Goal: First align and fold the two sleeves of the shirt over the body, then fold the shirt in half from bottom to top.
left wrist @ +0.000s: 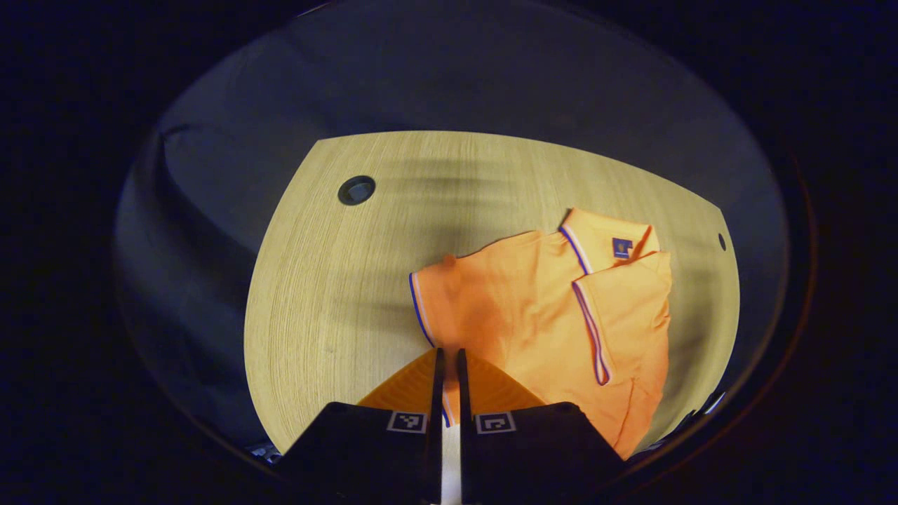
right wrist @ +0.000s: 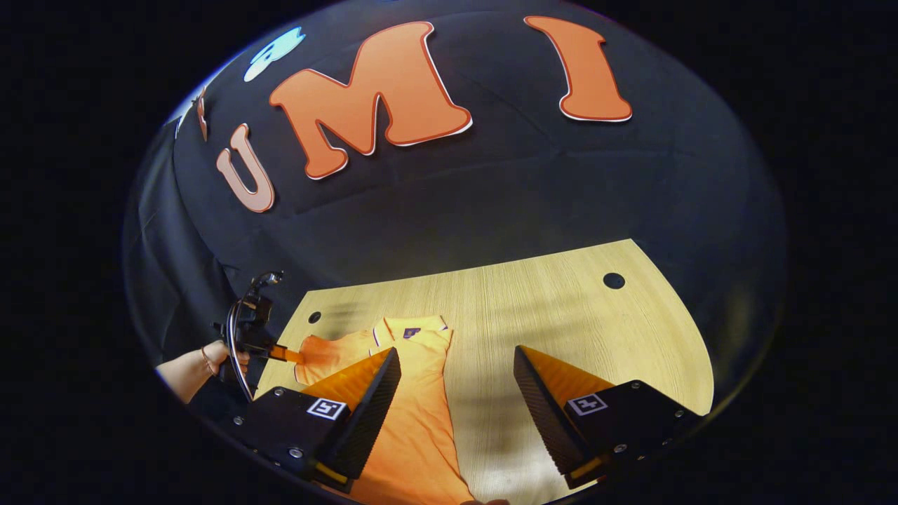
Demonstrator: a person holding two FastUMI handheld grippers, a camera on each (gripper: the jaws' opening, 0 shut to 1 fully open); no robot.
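Left gripper view: the left gripper [left wrist: 449,361] has its 2 fingers pressed together, pinching the near edge of the left sleeve [left wrist: 456,301] of an orange shirt [left wrist: 561,315] spread on a wooden table [left wrist: 337,280]; the other sleeve [left wrist: 624,308] lies folded over the body.

Right gripper view: the right gripper [right wrist: 456,372] hangs above the table [right wrist: 561,308], fingers spread wide, over the shirt [right wrist: 414,421]. Farther off, a hand [right wrist: 224,361] holds the left gripper [right wrist: 284,354] at the sleeve [right wrist: 319,354].

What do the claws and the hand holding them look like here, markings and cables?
Left claw: two wedge-shaped fingers on black blocks, each block bearing a square black-and-white tag. Right claw: the same build, ribbed inner faces, screws on the blocks. Seen from the right gripper view, the left claw carries looped cables, and the hand holding it wears a bracelet.
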